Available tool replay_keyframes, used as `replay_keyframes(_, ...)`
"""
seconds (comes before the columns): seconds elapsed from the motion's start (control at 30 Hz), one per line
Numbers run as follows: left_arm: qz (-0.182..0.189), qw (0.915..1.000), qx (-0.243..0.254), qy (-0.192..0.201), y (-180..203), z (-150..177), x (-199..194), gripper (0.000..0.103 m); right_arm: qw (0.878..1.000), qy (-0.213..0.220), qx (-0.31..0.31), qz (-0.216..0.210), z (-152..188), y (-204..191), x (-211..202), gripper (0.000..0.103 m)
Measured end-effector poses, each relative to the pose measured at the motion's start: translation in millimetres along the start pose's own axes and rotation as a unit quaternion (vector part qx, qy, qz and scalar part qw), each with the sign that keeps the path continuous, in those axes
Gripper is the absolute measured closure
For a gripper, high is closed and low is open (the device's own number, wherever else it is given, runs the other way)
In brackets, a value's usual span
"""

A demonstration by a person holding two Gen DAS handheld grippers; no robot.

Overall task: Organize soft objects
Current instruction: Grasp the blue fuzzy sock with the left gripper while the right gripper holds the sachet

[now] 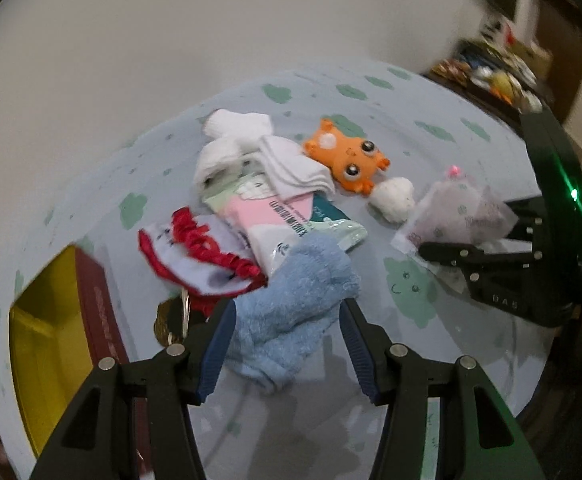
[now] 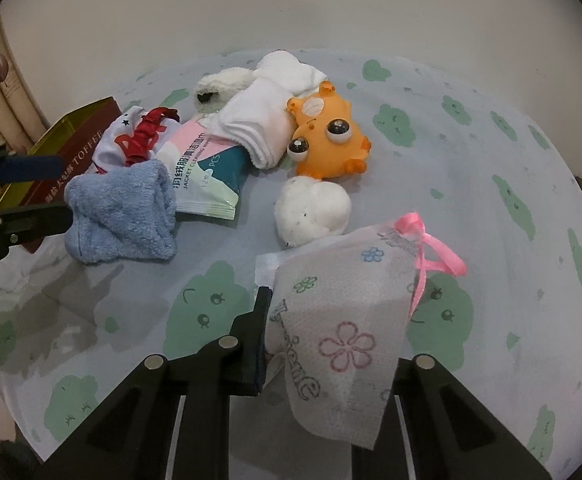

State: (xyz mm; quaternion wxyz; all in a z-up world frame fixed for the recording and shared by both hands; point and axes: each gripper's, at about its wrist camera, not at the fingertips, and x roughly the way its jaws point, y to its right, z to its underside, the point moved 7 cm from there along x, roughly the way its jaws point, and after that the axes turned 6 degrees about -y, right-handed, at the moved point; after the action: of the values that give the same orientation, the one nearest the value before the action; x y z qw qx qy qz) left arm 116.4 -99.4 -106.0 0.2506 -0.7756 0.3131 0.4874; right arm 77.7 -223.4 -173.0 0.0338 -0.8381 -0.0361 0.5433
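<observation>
Right tongs (image 2: 323, 344) clamp a flowered pouch (image 2: 343, 320) near the surface's (image 2: 491, 220) front; left tongs (image 1: 287, 344) stand open astride a blue sock (image 1: 291, 300), not gripping it.

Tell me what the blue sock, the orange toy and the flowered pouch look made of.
Blue sock: fluffy terry-like knit, matte, visible looped nap. Orange toy: likely soft rubber or vinyl, smooth, with glossy bulging eyes. Flowered pouch: thin white nonwoven-looking fabric, faint dimpled texture, slightly translucent, tied with a shiny pink ribbon.
</observation>
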Motion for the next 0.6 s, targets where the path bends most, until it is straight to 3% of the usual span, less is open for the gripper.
replay_keyframes(0.13, -0.007, 0.9992, 0.035, -0.015, 1, -13, 9, 0.048, 1.000, -0.001, 0.009, -0.009, 0, 2, 1, 0.088)
replay_keyframes(0.3, 0.022, 0.9970, 0.059, -0.045, 9, -22, 27, 0.048, 1.000, -0.003, 0.014, -0.017, -1, 4, 2, 0.088)
replay_keyframes(0.43, 0.035, 0.9944, 0.066, -0.074, 17, -11, 43, 0.048, 1.000, -0.005, 0.019, -0.023, -1, 5, 2, 0.087)
replay_keyframes(0.6, 0.046, 0.9938, 0.060, -0.081, 25, 11, 45, 0.048, 1.000, -0.005, 0.019, -0.023, -1, 5, 1, 0.087)
